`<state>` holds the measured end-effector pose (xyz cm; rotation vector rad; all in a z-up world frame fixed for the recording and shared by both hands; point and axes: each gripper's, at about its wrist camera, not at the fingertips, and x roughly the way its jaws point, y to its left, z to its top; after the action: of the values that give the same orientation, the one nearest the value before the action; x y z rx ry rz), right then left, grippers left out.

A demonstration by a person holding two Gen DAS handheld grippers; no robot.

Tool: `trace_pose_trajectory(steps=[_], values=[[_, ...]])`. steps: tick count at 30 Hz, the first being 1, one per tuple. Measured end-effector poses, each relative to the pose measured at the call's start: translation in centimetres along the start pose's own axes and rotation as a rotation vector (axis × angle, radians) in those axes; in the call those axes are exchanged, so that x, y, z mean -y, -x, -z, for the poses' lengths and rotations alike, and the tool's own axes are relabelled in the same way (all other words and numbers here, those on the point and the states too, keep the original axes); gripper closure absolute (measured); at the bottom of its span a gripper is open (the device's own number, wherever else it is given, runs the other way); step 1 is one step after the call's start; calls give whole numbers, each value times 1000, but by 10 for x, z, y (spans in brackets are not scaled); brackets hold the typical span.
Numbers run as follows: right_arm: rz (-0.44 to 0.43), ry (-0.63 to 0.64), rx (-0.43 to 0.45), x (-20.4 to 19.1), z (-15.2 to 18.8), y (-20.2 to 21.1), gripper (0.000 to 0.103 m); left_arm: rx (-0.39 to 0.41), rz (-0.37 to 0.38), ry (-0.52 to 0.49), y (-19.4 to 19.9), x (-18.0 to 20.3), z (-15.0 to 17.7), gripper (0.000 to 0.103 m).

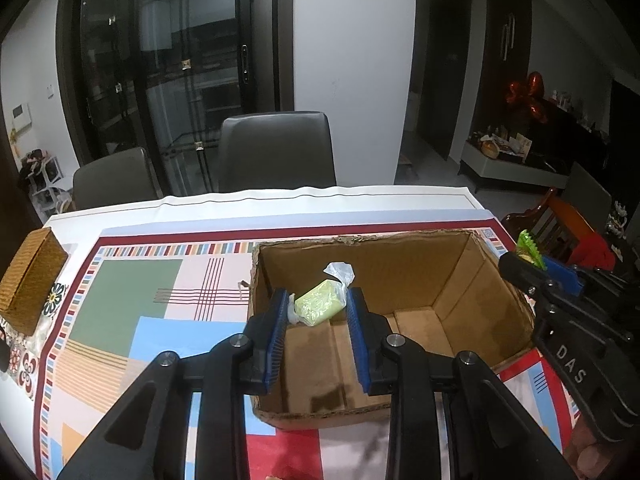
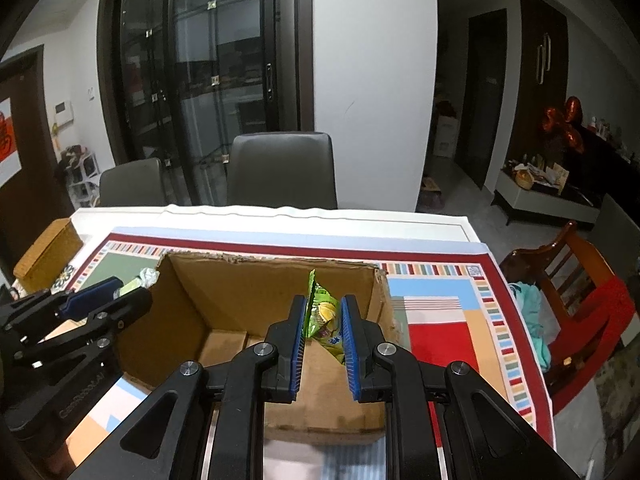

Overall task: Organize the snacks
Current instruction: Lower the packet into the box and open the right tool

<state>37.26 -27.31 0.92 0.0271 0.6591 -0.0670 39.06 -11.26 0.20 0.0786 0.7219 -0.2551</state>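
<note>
An open cardboard box (image 1: 360, 264) (image 2: 240, 288) stands on the patterned tablecloth (image 1: 120, 280); what shows of its floor is bare. My left gripper (image 1: 316, 300) (image 2: 124, 288) hangs over the box's left part, shut on a yellow-green snack in clear wrap (image 1: 320, 306) (image 2: 134, 285). My right gripper (image 2: 322, 304) (image 1: 532, 266) is over the box's right side, shut on a flat green snack packet (image 2: 323, 314) (image 1: 528, 244) that stands on edge between the blue pads.
A wicker box (image 1: 32, 280) (image 2: 48, 252) sits at the table's left edge. Two grey chairs (image 1: 276, 148) (image 2: 280, 168) stand behind the table. A wooden chair with a red cushion (image 2: 580, 280) is off the right side.
</note>
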Motion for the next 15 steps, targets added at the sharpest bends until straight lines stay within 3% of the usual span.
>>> trace_pose_trajectory(steps=[2, 4, 6, 9, 15], values=[[5, 5, -4, 0, 0, -2, 74, 6, -4, 2, 0, -1, 0, 63], [25, 7, 6, 1, 1, -1, 46, 17, -22, 3, 2, -2, 0, 51], [55, 6, 25, 2, 1, 3, 39, 26, -41, 4, 3, -2, 0, 43], [76, -5, 30, 4, 1, 6, 32, 27, -58, 9, 5, -4, 1, 36], [87, -19, 35, 8, -2, 12, 31, 30, -75, 16, 10, -6, 3, 31]])
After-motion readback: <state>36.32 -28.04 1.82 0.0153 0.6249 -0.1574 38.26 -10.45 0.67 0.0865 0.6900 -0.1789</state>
